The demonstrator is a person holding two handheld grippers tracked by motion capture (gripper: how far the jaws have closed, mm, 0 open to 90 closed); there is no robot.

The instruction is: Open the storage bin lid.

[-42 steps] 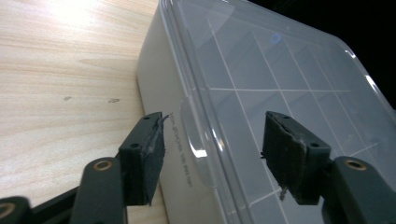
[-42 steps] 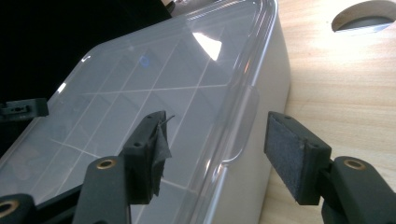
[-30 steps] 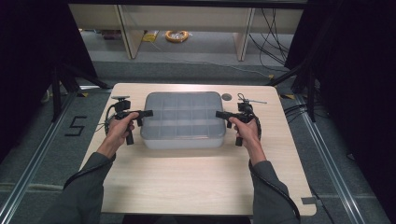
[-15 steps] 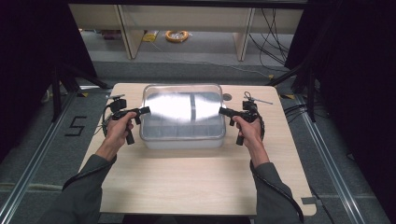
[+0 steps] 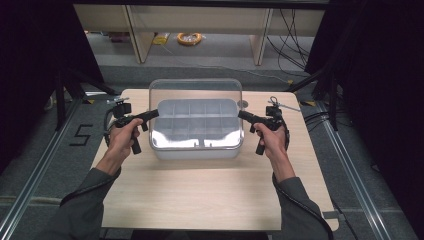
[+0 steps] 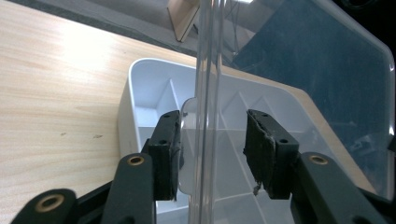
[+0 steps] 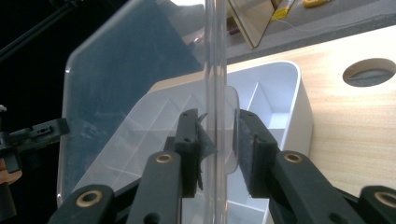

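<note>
A white compartment box [image 5: 195,150] sits mid-table with its clear lid [image 5: 195,90] standing nearly upright over its far side. My left gripper [image 5: 152,114] is at the lid's left edge and my right gripper [image 5: 242,116] at its right edge. In the left gripper view the jaws [image 6: 212,140] straddle the lid's rim [image 6: 208,70] with a gap on one side, above the box [image 6: 126,116]. In the right gripper view the jaws [image 7: 217,140] press on the lid rim and its small tab [image 7: 231,130], with the box [image 7: 303,112] beyond.
A round hole [image 5: 242,104] pierces the wooden table [image 5: 200,200] behind the box. A thin metal item [image 5: 282,104] lies at the back right. Past the table are wooden shelf legs and a yellow cable coil [image 5: 190,37] on the floor.
The lid lay flat on the box a second ago. It has swung up and back to near upright, with both grippers rising slightly at its sides.
</note>
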